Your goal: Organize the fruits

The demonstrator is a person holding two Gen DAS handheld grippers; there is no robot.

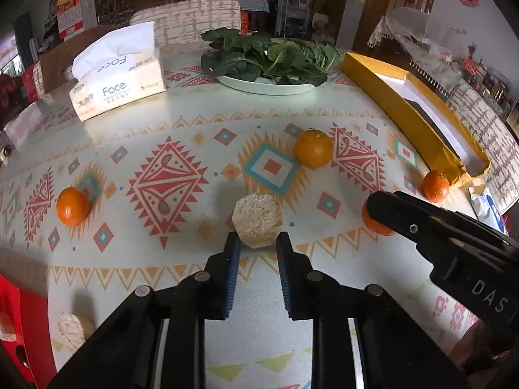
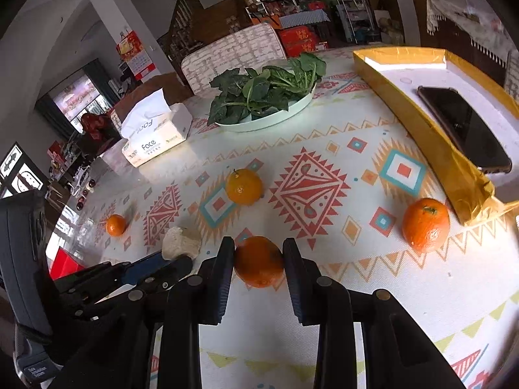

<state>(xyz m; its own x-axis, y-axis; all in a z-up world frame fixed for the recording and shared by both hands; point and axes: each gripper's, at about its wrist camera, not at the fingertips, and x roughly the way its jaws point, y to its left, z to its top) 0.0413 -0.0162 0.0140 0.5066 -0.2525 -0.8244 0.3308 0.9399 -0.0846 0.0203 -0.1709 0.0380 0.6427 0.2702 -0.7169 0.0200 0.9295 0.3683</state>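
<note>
Several oranges lie on the patterned tablecloth. In the right wrist view my right gripper (image 2: pixel 258 253) has its fingers against both sides of one orange (image 2: pixel 259 264), which rests on the table. Other oranges sit at the right (image 2: pixel 425 224), the middle (image 2: pixel 244 186) and the far left (image 2: pixel 115 225). In the left wrist view my left gripper (image 1: pixel 258 243) is open, its fingertips on either side of the near edge of a round beige puffed cake (image 1: pixel 257 220). Oranges lie at the left (image 1: pixel 72 206), the middle (image 1: pixel 313 148) and the right (image 1: pixel 435 185). The right gripper (image 1: pixel 382 209) covers a fourth orange (image 1: pixel 376 225).
A gold tray (image 2: pixel 431 136) holding a dark phone (image 2: pixel 464 129) stands at the right. A white plate (image 2: pixel 292 111) of leafy greens (image 2: pixel 262 90) and a tissue pack (image 2: pixel 155 136) stand at the back. Another beige cake (image 1: pixel 73 325) and a red box (image 1: pixel 19 321) are near left.
</note>
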